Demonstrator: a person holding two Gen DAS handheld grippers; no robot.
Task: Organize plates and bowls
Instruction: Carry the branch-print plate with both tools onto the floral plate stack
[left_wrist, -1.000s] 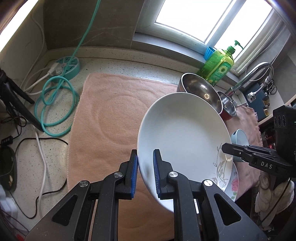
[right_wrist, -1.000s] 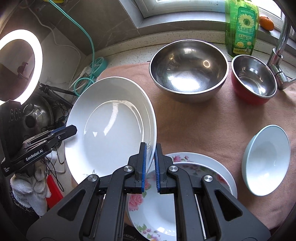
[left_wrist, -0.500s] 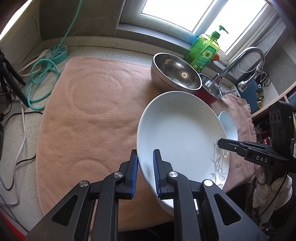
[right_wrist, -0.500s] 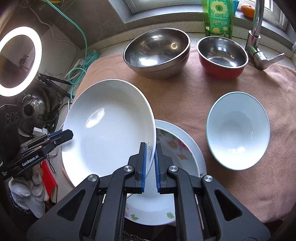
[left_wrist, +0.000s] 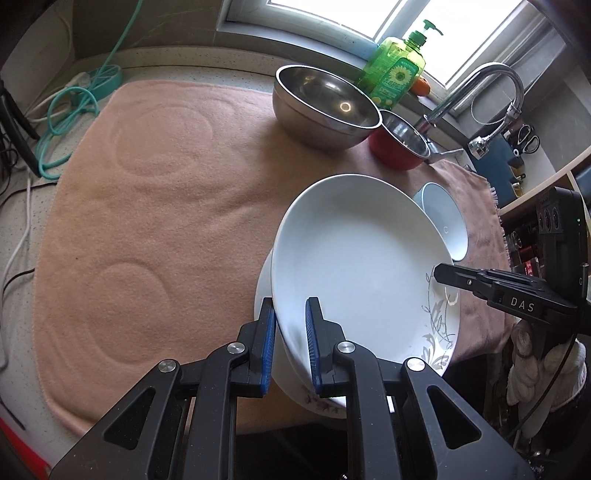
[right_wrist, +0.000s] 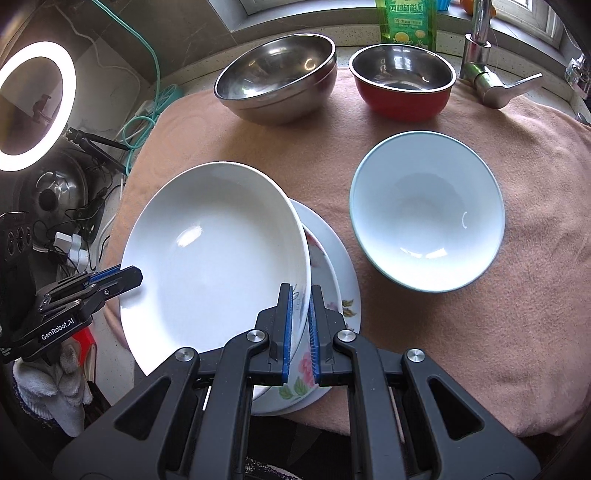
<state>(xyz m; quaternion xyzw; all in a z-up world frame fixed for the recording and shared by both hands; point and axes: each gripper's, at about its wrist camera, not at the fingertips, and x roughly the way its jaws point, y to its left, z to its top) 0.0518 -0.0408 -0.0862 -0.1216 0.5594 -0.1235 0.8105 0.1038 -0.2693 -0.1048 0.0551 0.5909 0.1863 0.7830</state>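
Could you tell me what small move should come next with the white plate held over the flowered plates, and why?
Probably lower it straight down. Both grippers, left and right, are shut on opposite rims of the white plate, which hangs tilted over the flowered plates on the towel, not yet nested.

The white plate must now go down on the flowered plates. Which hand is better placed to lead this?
Probably the right. The right gripper grips the white plate on the rim directly above the flowered plates; the left gripper clamps the opposite rim, over the stack's outer edge.
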